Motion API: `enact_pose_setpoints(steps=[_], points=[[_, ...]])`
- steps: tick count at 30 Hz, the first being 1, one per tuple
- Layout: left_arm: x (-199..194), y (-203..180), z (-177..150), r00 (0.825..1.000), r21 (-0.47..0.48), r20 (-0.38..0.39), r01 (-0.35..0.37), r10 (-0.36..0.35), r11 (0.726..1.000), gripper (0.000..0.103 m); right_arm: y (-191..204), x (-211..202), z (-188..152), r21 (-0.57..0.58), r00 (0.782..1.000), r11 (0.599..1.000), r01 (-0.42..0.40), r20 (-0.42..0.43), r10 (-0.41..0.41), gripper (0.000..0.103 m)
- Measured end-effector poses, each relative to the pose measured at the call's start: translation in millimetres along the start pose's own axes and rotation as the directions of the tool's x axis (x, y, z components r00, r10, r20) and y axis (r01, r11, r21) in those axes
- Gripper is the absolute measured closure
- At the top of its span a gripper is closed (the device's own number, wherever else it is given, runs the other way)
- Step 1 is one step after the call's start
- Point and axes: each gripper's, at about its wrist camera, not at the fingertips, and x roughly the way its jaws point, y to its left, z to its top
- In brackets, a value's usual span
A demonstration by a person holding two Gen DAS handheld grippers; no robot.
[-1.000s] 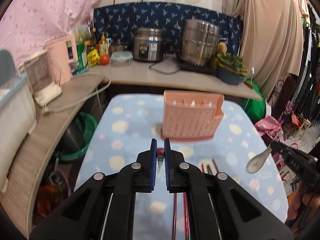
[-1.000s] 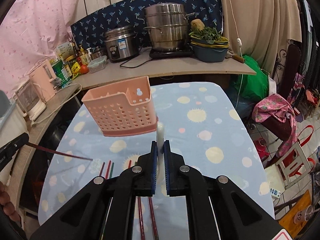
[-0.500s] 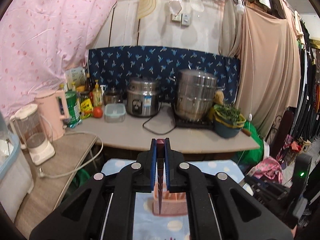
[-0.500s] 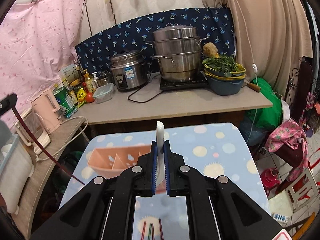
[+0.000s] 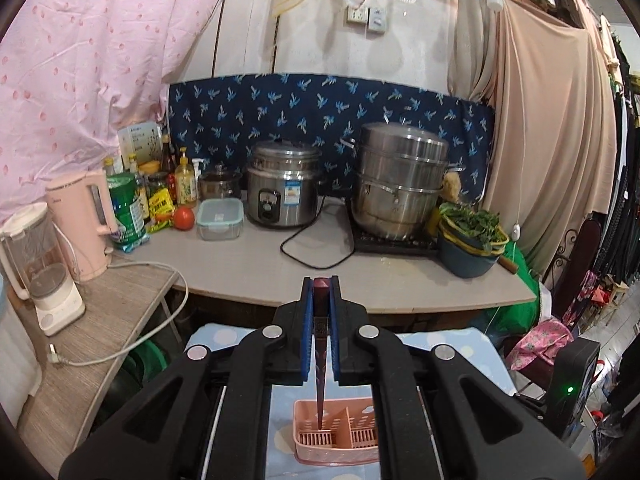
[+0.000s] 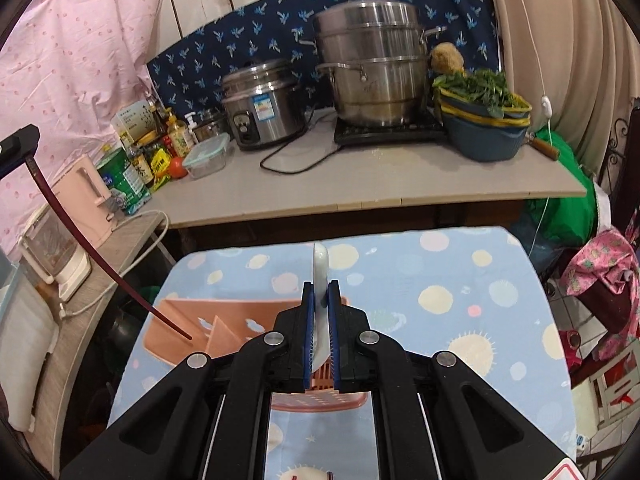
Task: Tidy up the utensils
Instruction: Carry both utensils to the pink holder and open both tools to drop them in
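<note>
- The left tongs (image 5: 320, 292) were clamped on a dark red chopstick (image 5: 320, 380). It pointed down, its tip inside the left compartment of the pink basket (image 5: 336, 436); whether it touched the floor of the basket could not be told.
- The tong arms hid both sides of the basket, which stood on the spotted surface (image 6: 460, 280).
- The right tongs (image 6: 320, 292) were clamped on a white spoon (image 6: 321, 272) held edge-on; its lower end was hidden behind the tongs, above the basket.
- At the bottom edge of the right view, more chopstick ends (image 6: 330, 475) were cut off.
</note>
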Motion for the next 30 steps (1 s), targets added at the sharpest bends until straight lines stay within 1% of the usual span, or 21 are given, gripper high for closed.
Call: enact_pose_setpoints(steps=[4,11,15,17,19,20,21,22,23,25,30], points=[[19.2,3.5,-15.5,0.999,0.0,-0.044,-0.019,0.019,1.0,0.096,-4.5,16.3,-7.2,0.005,1.0,1.0,0.001,-0.029,-0.001,0.096],[34.6,7.2,-33.6,0.996,0.01,-0.08,-0.039,0.04,0.999,0.096,-2.6,25.8,-14.4,-0.014,0.999,1.0,0.013,-0.045,-0.014,0.095],[34.9,8.3,-38.0,0.996,0.015,-0.08,-0.049,0.05,0.999,0.095,1.7,19.1,-13.8,-0.03,0.999,0.999,0.042,-0.012,-0.042,0.092],[33.7,8.2,-39.4,0.995,0.021,-0.079,-0.067,0.068,0.998,0.094,1.9,16.1,-13.8,-0.031,0.999,0.999,0.042,-0.007,-0.042,0.092],[32.1,8.7,-39.5,0.994,0.018,-0.081,-0.066,0.067,0.998,0.093,2.8,11.7,-13.7,-0.032,0.999,0.998,0.045,0.002,-0.045,0.091],[31.4,9.4,-40.0,0.994,0.016,-0.082,-0.066,0.067,0.998,0.09,3.1,9.6,-13.4,-0.033,0.999,0.998,0.047,0.007,-0.047,0.089],[30.2,10.2,-40.1,0.994,0.014,-0.082,-0.067,0.068,0.998,0.087,3.3,6.1,-14.1,-0.031,0.999,0.998,0.05,0.015,-0.05,0.084],[28.4,10.8,-40.6,0.995,0.012,-0.079,-0.068,0.068,0.998,0.08,3.8,3.1,-14.0,-0.029,0.999,0.998,0.05,0.02,-0.05,0.08],[26.5,11.0,-40.8,0.994,0.011,-0.076,-0.073,0.073,0.997,0.072,4.3,-0.1,-14.3,-0.03,0.998,0.998,0.05,0.025,-0.049,0.078],[22.5,10.4,-41.9,0.994,0.013,-0.068,-0.084,0.084,0.996,0.063,5.1,-7.0,-15.4,-0.033,0.998,0.998,0.05,0.033,-0.049,0.076],[9.5,10.8,-47.5,0.994,0.02,-0.069,-0.089,0.09,0.996,0.062,8.7,-27.9,-23.4,-0.045,0.997,0.997,0.056,0.052,-0.054,0.072]])
